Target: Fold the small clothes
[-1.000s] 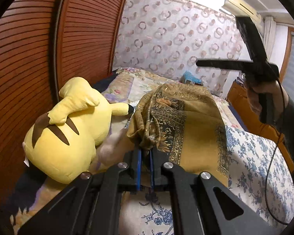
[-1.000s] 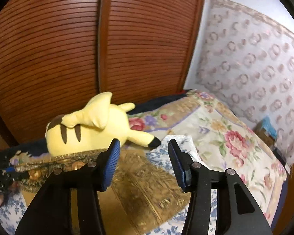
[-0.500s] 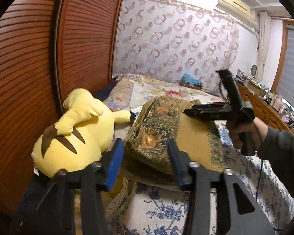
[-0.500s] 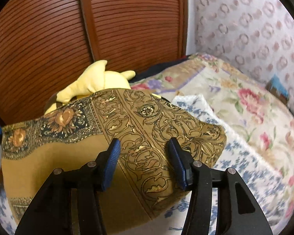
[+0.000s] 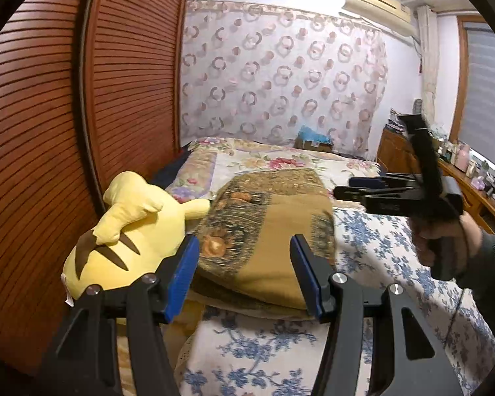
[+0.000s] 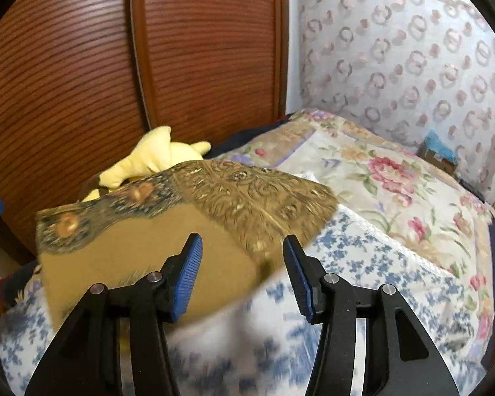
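The folded cloth (image 5: 270, 231) is lying on the bed (image 5: 363, 241) near its left edge — the plush toy (image 5: 128, 231) is sitting just left, touching it.

Folded golden cloth (image 5: 267, 231) on floral bed (image 5: 373, 250), beyond parted left tool (image 5: 244, 274), beside yellow plush (image 5: 128, 234).

Bed (image 5: 373, 241) fills lower centre and right of both views, w/ a blue-flowered white sheet (image 6: 363, 257) in front and a pink-floral quilt (image 6: 389, 178) farther back. On it: folded gold patterned cloth (image 5: 274, 231) at frame centre, yellow plush toy (image 5: 132, 231) touching the cloth's left edge. Small blue-topped box (image 5: 313, 140) sits at upper centre by the wall.
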`<state>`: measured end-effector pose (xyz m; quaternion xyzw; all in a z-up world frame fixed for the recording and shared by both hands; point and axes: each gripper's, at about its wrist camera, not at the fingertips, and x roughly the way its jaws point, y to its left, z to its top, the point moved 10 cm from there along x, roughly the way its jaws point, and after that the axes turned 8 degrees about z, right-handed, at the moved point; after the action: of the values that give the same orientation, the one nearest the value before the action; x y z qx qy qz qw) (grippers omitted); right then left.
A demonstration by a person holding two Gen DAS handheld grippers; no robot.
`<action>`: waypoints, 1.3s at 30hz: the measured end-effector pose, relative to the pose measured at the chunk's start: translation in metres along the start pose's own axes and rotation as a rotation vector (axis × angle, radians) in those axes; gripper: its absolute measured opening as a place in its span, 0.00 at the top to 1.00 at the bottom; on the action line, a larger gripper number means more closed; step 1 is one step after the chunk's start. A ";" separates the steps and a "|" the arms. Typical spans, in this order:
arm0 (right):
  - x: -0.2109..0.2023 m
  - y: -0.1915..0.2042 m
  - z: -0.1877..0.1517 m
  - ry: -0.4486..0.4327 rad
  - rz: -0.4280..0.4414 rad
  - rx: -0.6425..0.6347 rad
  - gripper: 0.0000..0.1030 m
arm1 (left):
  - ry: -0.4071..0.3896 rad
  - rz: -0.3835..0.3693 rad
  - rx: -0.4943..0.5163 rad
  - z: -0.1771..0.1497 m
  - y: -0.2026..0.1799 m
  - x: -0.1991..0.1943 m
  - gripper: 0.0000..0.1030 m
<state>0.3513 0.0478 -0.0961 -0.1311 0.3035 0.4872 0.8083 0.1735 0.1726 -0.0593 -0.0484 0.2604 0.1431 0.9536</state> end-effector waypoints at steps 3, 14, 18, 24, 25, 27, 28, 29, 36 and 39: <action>-0.031 0.002 -0.013 -0.019 -0.033 0.008 0.46 | -0.009 -0.017 0.021 -0.002 -0.015 -0.006 0.45; -0.134 0.000 -0.071 -0.104 -0.135 0.099 0.36 | -0.019 -0.093 0.077 -0.006 -0.078 -0.026 0.45; -0.172 -0.006 -0.093 -0.138 -0.213 0.152 0.27 | -0.029 -0.116 0.098 -0.003 -0.100 -0.035 0.45; -0.242 -0.012 -0.111 -0.235 -0.327 0.230 0.27 | -0.070 -0.160 0.126 0.012 -0.136 -0.058 0.45; -0.252 -0.011 -0.112 -0.248 -0.345 0.235 0.27 | -0.079 -0.164 0.126 0.015 -0.140 -0.062 0.45; -0.274 -0.009 -0.114 -0.275 -0.380 0.242 0.27 | -0.094 -0.170 0.128 0.023 -0.148 -0.072 0.45; -0.283 -0.008 -0.114 -0.288 -0.394 0.246 0.27 | -0.100 -0.171 0.126 0.025 -0.151 -0.076 0.45; -0.291 -0.007 -0.115 -0.299 -0.407 0.250 0.27 | -0.108 -0.173 0.123 0.029 -0.153 -0.081 0.45; -0.339 0.003 -0.122 -0.369 -0.469 0.268 0.27 | -0.150 -0.149 0.145 0.038 -0.165 -0.102 0.45; -0.349 0.004 -0.125 -0.383 -0.489 0.274 0.27 | -0.145 -0.165 0.144 0.037 -0.168 -0.107 0.45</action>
<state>0.1837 -0.2613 0.0222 0.0038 0.1683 0.2497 0.9536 0.1539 -0.0083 0.0300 0.0093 0.1956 0.0482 0.9794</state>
